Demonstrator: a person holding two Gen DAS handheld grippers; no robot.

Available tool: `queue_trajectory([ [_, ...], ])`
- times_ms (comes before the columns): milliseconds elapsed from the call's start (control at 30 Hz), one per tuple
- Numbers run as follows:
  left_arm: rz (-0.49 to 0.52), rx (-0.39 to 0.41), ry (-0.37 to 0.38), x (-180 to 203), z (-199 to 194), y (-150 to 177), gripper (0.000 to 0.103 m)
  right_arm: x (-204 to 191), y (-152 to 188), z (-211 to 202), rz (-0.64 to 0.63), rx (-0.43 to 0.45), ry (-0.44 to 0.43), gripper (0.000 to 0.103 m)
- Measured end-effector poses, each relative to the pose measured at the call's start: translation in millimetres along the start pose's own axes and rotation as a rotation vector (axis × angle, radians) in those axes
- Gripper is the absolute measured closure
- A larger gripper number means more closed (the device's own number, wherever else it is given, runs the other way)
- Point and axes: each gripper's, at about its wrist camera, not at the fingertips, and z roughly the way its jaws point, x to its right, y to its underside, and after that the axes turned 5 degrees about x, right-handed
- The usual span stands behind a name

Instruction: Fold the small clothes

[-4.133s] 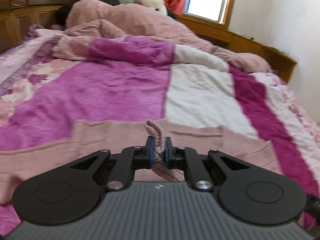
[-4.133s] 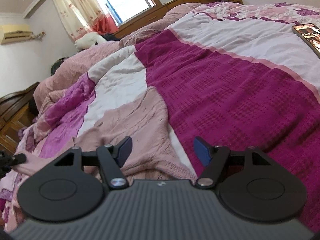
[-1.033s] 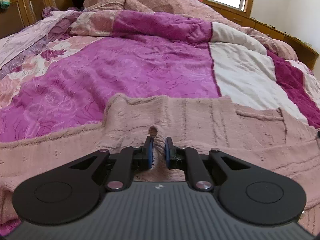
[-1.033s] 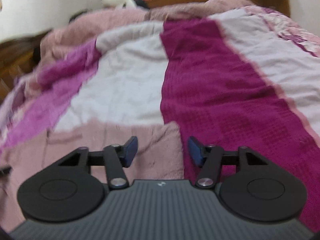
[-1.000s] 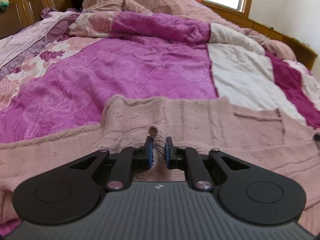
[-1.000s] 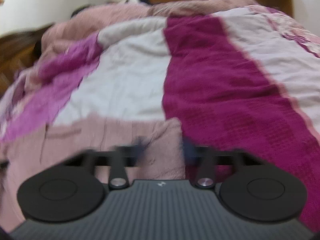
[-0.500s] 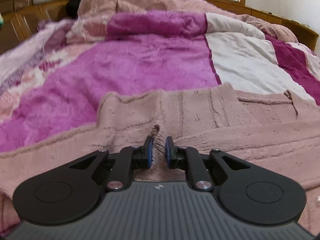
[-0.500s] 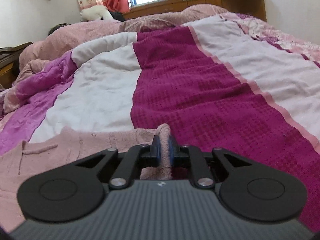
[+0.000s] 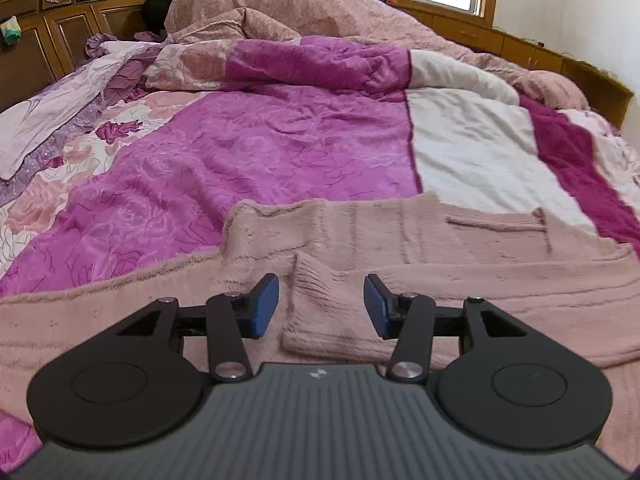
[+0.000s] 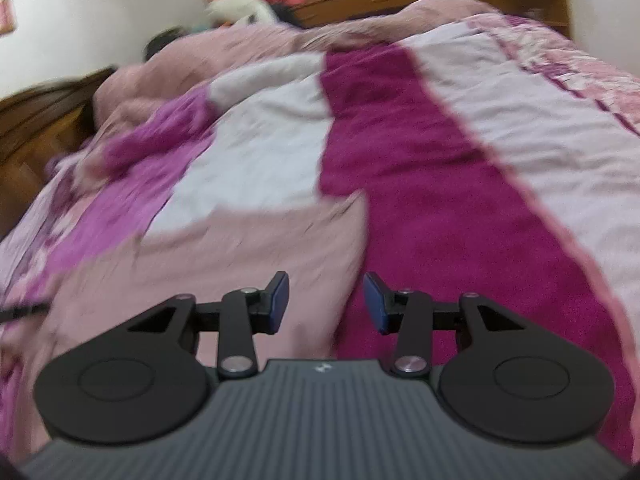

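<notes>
A pale pink knitted cardigan (image 9: pixel 400 248) lies spread on the bed, a sleeve folded across its body. The sleeve's ribbed cuff (image 9: pixel 320 304) lies between the fingers of my left gripper (image 9: pixel 322 306), which is open and holds nothing. In the blurred right wrist view the cardigan (image 10: pixel 224 264) fills the lower left. My right gripper (image 10: pixel 324 302) is open and empty over the cardigan's right edge.
The bed is covered by a magenta, white and pink quilt (image 9: pixel 280 148). A pink duvet (image 9: pixel 304 12) is heaped at the far end, with dark hair (image 9: pixel 154 8) beside it. A wooden headboard (image 9: pixel 48 12) stands at the left, a wooden ledge (image 9: pixel 560 60) under the window.
Both grippers were shut on cardigan fabric half a second ago and have opened, dropping it. The sleeve now lies across the body. The right gripper has swung and its view is blurred.
</notes>
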Motion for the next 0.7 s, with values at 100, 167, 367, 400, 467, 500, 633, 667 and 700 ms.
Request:
queue_trajectory([
  [100, 0.01, 0.006, 0.015, 5, -12, 3, 0.047, -18, 23, -16, -0.095, -0.015, -0.032, 0.059],
  [167, 0.027, 0.006, 0.018, 9, -14, 6, 0.047, -31, 35, -20, -0.186, -0.026, -0.014, 0.059],
  [367, 0.027, -0.017, 0.012, 12, -11, 10, 0.047, -55, 54, -17, -0.366, -0.015, 0.078, 0.062],
  [400, 0.018, -0.023, 0.013, 11, -9, 10, 0.047, -56, 55, -15, -0.373, -0.015, 0.091, 0.062],
  [467, 0.002, -0.037, 0.019, 7, -5, 10, 0.047, -55, 56, -12, -0.38, -0.019, 0.113, 0.083],
  [500, 0.0, -0.047, 0.019, 6, -2, 11, 0.047, -53, 56, -12, -0.374, -0.014, 0.142, 0.083],
  [633, 0.014, -0.128, -0.034, 2, 20, 19, 0.047, -40, 55, -9, -0.289, -0.03, 0.155, 0.083],
  [667, 0.012, -0.128, -0.034, 1, 23, 22, 0.046, -38, 56, -8, -0.289, -0.039, 0.155, 0.083],
  [700, 0.01, -0.121, -0.035, 0, 23, 23, 0.045, -39, 57, -6, -0.293, -0.043, 0.153, 0.082],
])
